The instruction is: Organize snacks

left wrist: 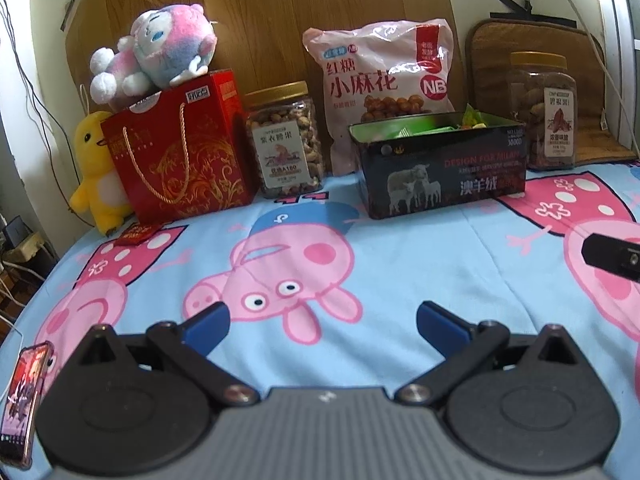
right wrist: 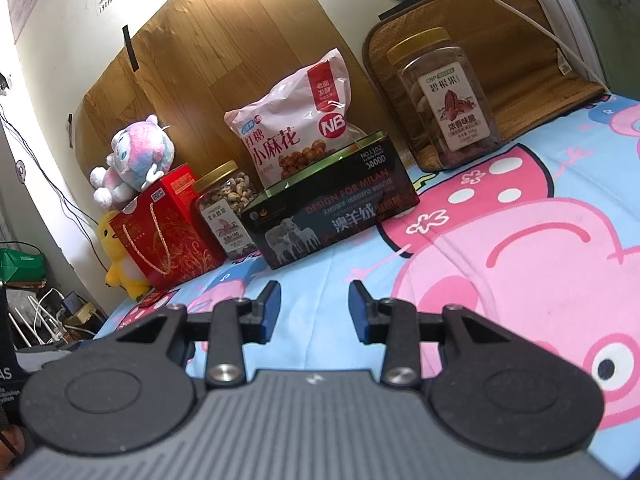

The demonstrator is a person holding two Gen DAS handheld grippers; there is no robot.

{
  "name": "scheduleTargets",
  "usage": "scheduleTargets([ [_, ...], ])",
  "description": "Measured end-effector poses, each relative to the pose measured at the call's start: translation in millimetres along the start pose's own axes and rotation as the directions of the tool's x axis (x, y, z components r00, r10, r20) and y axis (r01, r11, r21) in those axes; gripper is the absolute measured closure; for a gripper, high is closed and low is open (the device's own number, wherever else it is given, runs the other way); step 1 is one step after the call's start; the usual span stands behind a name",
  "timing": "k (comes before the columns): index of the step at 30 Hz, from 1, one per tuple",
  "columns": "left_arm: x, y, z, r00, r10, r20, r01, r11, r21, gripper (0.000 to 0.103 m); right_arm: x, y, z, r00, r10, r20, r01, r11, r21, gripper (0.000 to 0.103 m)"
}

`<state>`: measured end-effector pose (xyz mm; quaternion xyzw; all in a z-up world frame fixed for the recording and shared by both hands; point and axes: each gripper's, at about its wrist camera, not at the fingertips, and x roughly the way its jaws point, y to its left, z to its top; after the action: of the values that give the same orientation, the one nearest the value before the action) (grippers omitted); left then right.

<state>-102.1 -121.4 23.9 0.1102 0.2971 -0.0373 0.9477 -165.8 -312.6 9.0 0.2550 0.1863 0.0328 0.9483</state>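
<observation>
A black open tin box [left wrist: 440,168] with small snack packets inside stands at the back of the bed; it also shows in the right wrist view [right wrist: 332,208]. Behind it leans a pink snack bag [left wrist: 380,80] [right wrist: 292,128]. A nut jar [left wrist: 286,140] [right wrist: 226,208] stands left of the box, a second jar [left wrist: 548,112] [right wrist: 444,104] to its right. My left gripper [left wrist: 322,322] is open and empty, well in front of the box. My right gripper [right wrist: 314,304] is open and empty; its tip [left wrist: 612,258] shows at the right edge.
A red gift bag [left wrist: 180,152] [right wrist: 164,228] with a plush toy [left wrist: 156,52] on top and a yellow duck plush [left wrist: 96,168] stand at back left. A small red packet [left wrist: 138,235] lies before the bag. A phone [left wrist: 24,400] lies at the bed's left edge.
</observation>
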Motion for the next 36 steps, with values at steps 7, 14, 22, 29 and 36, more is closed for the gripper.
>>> scheduleTargets([
  [7,1,-2,-1,1.000,0.021,-0.011,-0.021,1.000,0.012,0.000,0,-1,0,1.000,0.001,0.000,-0.001,1.000,-0.001,0.062],
  [14,3,-1,-2,1.000,0.019,-0.025,-0.018,1.000,0.022,0.000,-2,1,-1,1.000,0.002,0.005,-0.002,1.000,-0.003,0.062],
  [22,5,1,-2,0.999,0.031,-0.036,-0.030,0.999,0.024,0.000,-3,1,-1,1.000,0.003,0.003,-0.003,1.000,-0.003,0.062],
  [29,10,5,-4,0.997,0.048,-0.052,-0.047,0.999,0.020,0.000,-3,1,-1,1.000,0.002,0.003,-0.002,1.000,-0.002,0.062],
  [36,13,6,-5,0.996,0.047,-0.073,-0.046,0.999,0.015,0.000,-3,0,0,1.000,0.002,0.002,-0.002,1.000,-0.001,0.062],
])
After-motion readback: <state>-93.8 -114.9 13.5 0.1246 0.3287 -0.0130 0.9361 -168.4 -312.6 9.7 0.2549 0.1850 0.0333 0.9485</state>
